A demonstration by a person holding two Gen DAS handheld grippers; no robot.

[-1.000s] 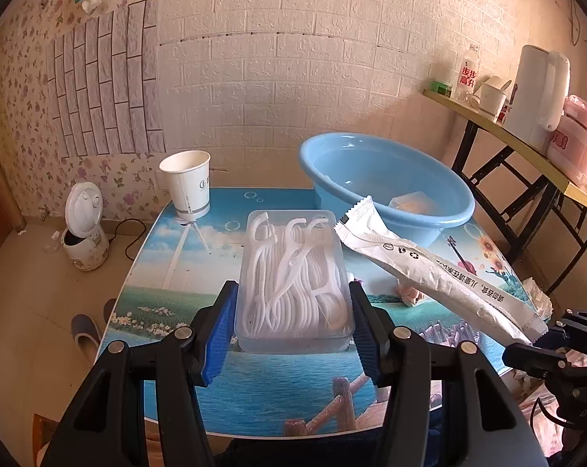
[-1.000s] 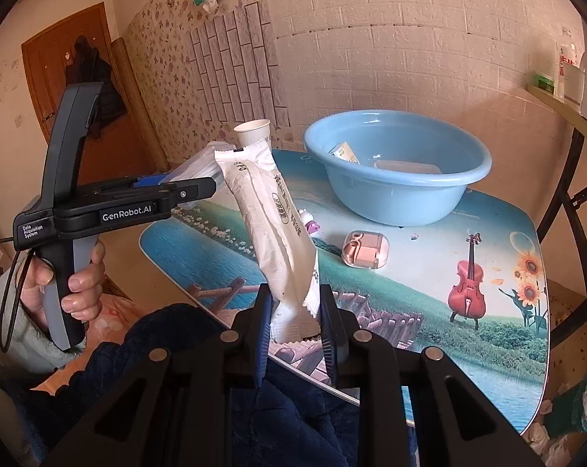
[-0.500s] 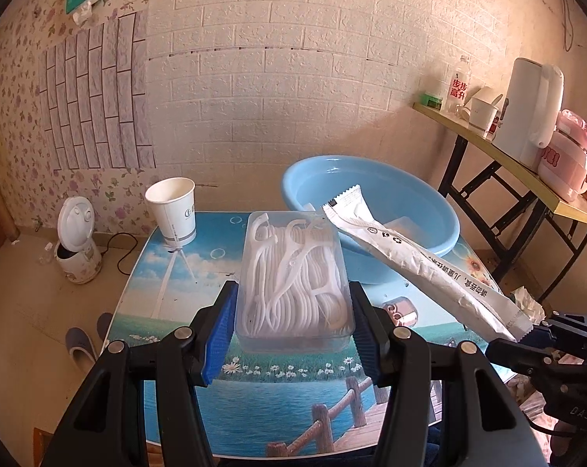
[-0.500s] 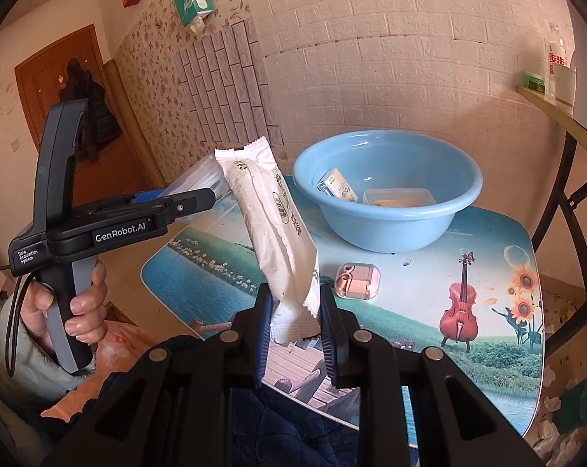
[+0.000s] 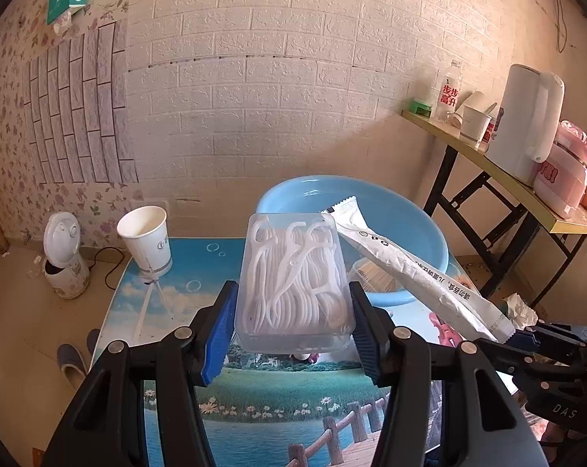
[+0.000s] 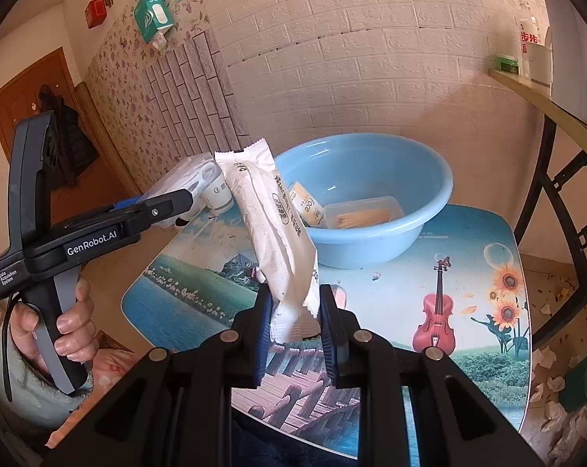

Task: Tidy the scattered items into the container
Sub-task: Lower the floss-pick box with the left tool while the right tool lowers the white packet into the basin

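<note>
My left gripper [image 5: 293, 323] is shut on a clear plastic box of white floss picks [image 5: 293, 284], held above the table in front of the blue basin [image 5: 402, 225]. My right gripper [image 6: 295, 323] is shut on the lower end of a long white sachet [image 6: 270, 229], which sticks up toward the basin [image 6: 375, 245]. In the left wrist view the same sachet [image 5: 417, 268] slants in from the right. The basin holds a clear box of toothpicks [image 6: 361, 214] and a small yellow-white packet [image 6: 307, 204]. A pink item [image 5: 443, 329] lies on the table near the basin.
A paper cup [image 5: 147, 239] stands at the table's far left corner. The picture-printed table [image 6: 480, 272] sits against a white brick wall. A side shelf [image 5: 499, 179] with a kettle and bottle is at the right. A person's hand [image 6: 69, 323] grips the left tool. Tissues litter the floor.
Both grippers rose and moved closer to the basin with their loads. The right gripper rolled a little, so the sachet now leans more toward the basin.
</note>
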